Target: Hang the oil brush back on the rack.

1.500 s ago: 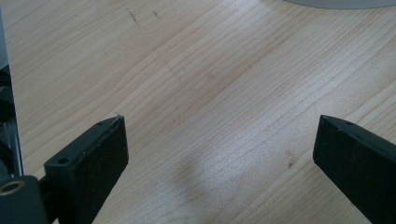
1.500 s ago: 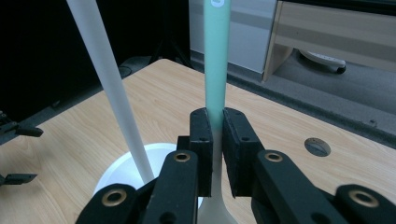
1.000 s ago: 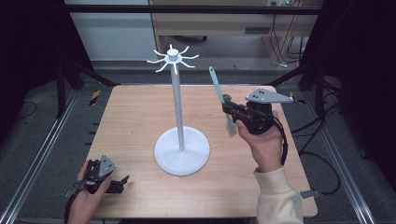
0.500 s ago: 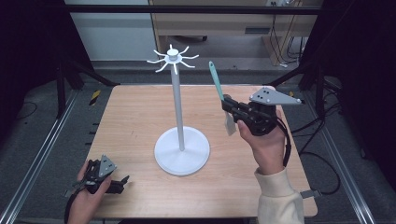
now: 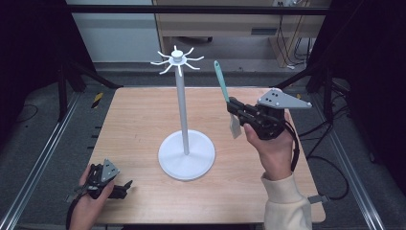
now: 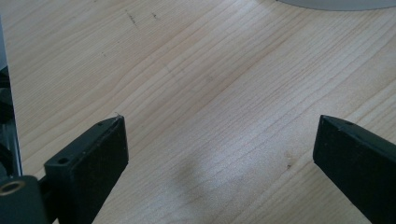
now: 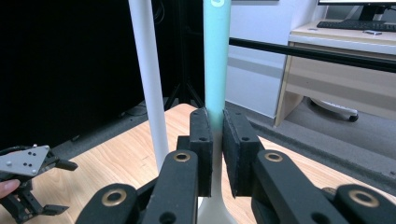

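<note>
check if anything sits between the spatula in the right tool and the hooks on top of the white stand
Nothing visible does. The right tool grips the teal-handled spatula upright, to the right of the white stand. The space between the handle's tip and the hooks looks open. The left tool rests low near the table's front-left corner.

A light wooden table (image 5: 143,120) carries a white stand (image 5: 186,154) on its round base near the middle, and the left gripper (image 5: 125,184) near its front left corner.
</note>
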Demonstrator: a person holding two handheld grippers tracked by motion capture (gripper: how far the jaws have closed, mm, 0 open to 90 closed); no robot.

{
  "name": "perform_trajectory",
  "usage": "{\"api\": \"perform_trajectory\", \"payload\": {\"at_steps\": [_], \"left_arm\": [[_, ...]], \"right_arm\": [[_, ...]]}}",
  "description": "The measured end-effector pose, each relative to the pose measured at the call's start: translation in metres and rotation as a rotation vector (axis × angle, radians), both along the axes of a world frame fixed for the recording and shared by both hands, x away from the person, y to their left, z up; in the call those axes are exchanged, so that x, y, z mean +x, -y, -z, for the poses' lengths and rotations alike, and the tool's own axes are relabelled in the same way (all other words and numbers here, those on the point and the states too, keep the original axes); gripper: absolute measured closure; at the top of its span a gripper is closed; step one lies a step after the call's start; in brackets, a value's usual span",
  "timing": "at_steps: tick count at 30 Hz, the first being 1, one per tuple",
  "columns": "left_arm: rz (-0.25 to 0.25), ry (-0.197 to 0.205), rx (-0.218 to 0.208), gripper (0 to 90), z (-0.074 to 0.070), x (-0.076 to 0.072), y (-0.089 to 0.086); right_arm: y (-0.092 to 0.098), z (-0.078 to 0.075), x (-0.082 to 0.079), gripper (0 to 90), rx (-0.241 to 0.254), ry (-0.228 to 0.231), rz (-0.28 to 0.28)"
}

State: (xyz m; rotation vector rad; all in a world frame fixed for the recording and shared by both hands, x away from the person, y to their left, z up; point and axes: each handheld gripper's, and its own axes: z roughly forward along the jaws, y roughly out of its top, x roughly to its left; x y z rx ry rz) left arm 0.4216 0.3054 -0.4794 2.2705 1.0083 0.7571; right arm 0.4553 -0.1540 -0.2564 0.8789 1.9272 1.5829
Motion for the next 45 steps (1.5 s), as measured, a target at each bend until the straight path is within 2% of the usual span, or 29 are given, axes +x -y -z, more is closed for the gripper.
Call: {"api": "perform_trajectory", "payload": {"at_steps": [34,45], "left_arm": [[0.000,0.000,-0.001,2.9,0.000,0.000,0.000],[0.001,0.000,-0.001,2.9,0.000,0.000,0.000]], "right_arm": [[-0.011,-0.004,-0.008,82.8,0.025,0.042,-0.059],[-0.016,-0.007,-0.013,82.8,0.012,0.056,-0.088]]}}
